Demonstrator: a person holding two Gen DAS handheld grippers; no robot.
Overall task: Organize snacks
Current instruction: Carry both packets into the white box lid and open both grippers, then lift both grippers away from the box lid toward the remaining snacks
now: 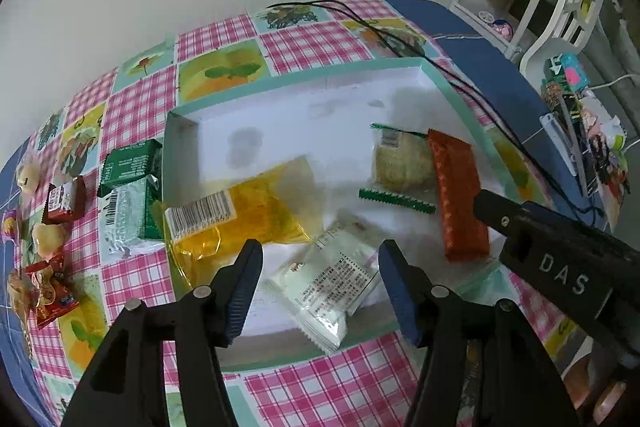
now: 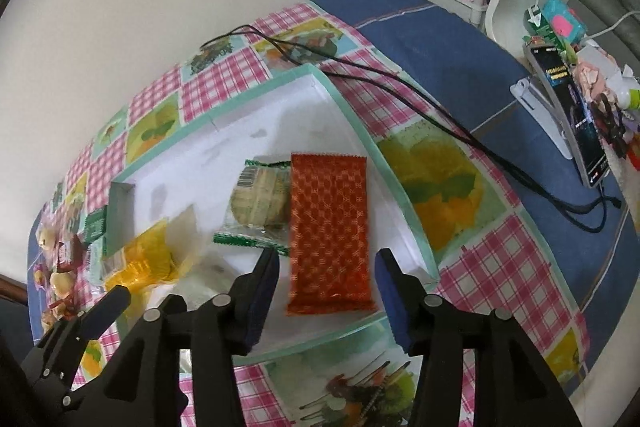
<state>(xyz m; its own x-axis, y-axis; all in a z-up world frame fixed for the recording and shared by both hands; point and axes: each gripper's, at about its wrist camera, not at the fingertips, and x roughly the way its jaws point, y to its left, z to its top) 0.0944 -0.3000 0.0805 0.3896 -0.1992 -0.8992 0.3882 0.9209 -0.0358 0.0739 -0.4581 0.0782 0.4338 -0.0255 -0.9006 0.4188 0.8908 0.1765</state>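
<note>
We see both tongs, left (image 1: 320,291) and right (image 2: 326,291), open over the white tray (image 1: 280,115); black cables (image 2: 400,83) cross the checked desk (image 2: 500,267) at upper right.

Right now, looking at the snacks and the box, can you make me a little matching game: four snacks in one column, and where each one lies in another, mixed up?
Snacks:
1. orange-red bar
2. white packet
3. yellow packet
4. green packets

Places:
A. on the tablecloth, outside the box's left wall
B. in the box, along its right side
C. draped over the box's left rim
D. in the box, hanging over its near rim

Pairs: 1-B, 2-D, 3-C, 4-A
</note>
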